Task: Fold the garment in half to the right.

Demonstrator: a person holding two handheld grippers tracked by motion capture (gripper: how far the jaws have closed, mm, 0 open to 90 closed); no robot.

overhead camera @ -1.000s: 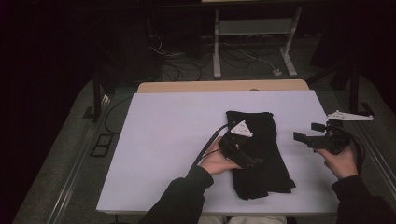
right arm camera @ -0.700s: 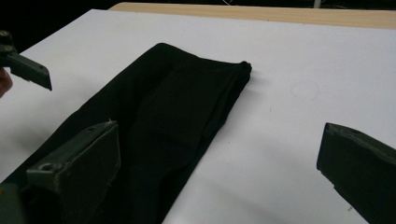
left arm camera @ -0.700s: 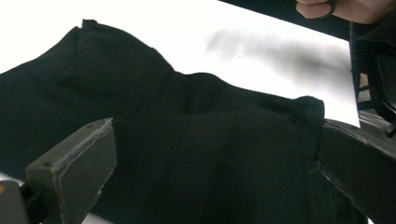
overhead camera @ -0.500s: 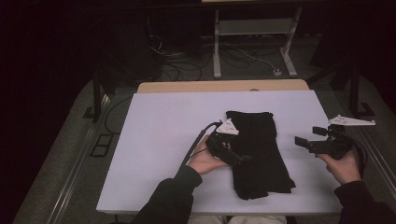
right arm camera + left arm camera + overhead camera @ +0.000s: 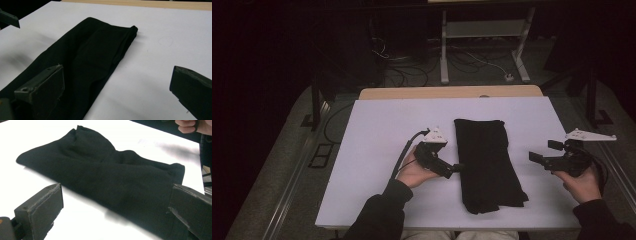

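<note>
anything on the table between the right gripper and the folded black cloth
No. In the high view, bare white table separates the right gripper from the long folded black cloth.

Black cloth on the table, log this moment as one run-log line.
black cloth folded long, flat on table | left gripper open at its edge | right gripper open, apart

garment point(image 5: 486, 162): black matt cloth | table point(image 5: 377, 130): smooth white top, wood edge

A white rectangular tabletop point(image 5: 377, 125) fills the frame's centre. A light wooden board edge point(image 5: 422, 93) runs along its far side. A white metal stand point(image 5: 482, 30) and loose floor cables point(image 5: 412, 65) sit top centre.
</note>
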